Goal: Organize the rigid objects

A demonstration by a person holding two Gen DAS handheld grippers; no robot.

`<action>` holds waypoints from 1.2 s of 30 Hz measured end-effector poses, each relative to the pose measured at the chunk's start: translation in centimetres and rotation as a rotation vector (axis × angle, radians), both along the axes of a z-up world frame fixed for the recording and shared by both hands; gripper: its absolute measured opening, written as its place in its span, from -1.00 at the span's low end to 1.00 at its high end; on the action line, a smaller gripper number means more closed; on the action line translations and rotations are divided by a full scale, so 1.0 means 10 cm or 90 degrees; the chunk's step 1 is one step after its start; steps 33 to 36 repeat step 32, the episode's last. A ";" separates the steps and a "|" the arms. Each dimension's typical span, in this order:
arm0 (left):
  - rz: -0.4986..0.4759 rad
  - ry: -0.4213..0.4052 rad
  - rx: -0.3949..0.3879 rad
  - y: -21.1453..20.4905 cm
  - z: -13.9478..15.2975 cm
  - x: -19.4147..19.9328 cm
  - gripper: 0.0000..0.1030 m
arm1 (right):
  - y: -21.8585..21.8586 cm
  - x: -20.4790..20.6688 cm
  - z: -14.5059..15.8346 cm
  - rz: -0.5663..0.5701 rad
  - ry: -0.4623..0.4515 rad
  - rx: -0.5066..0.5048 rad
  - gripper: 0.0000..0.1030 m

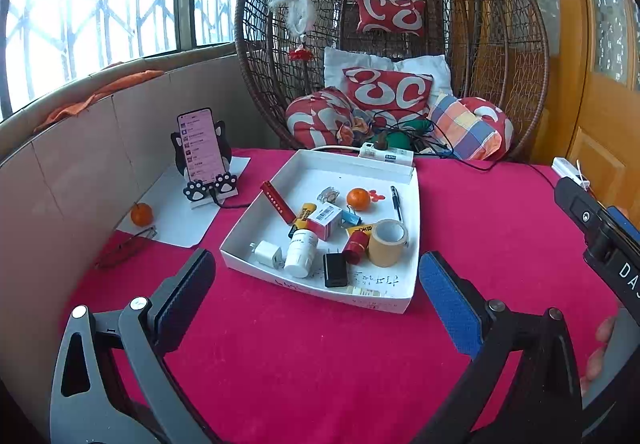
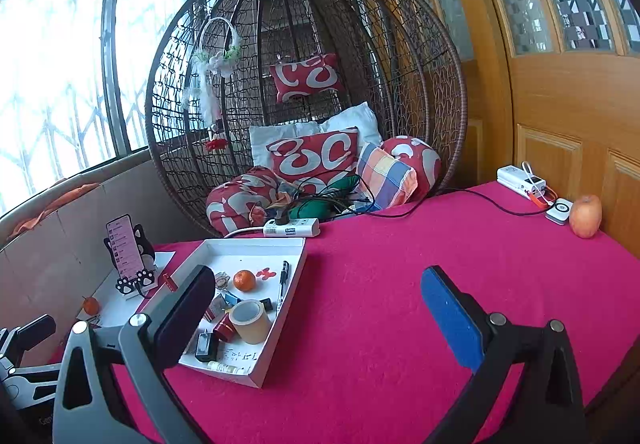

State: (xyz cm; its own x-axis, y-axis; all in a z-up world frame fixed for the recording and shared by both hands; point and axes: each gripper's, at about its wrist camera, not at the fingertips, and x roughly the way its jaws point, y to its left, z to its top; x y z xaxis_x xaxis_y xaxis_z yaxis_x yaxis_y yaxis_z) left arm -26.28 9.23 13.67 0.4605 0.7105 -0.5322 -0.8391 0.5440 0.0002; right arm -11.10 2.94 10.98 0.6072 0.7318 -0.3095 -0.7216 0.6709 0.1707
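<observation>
A white tray (image 1: 412,200) sits on the red cloth and holds several small objects: a tape roll (image 1: 387,242), a white bottle (image 1: 301,253), a black charger (image 1: 334,270), a white plug (image 1: 267,253), a tangerine (image 1: 358,199), a pen (image 1: 396,202) and a red stick (image 1: 277,201). My left gripper (image 1: 316,292) is open and empty, just in front of the tray. My right gripper (image 2: 316,304) is open and empty, to the right of the tray (image 2: 296,276). The tape roll (image 2: 250,321) and the tangerine (image 2: 244,281) also show in the right wrist view.
A phone on a cat stand (image 1: 202,150) and a second tangerine (image 1: 141,214) sit at the left on white paper. A power strip (image 1: 386,154) lies behind the tray. An apple (image 2: 585,216) and a power bank (image 2: 520,180) sit at the far right. A wicker chair (image 2: 304,84) stands behind.
</observation>
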 end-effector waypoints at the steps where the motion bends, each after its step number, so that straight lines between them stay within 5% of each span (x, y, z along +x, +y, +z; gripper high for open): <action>1: 0.000 0.000 0.000 -0.01 0.00 -0.01 1.00 | 0.00 -0.02 0.00 0.001 -0.001 0.000 1.00; 36: -0.024 0.001 -0.003 -0.13 -0.02 -0.02 1.00 | -0.04 -0.09 -0.05 0.005 0.009 -0.010 1.00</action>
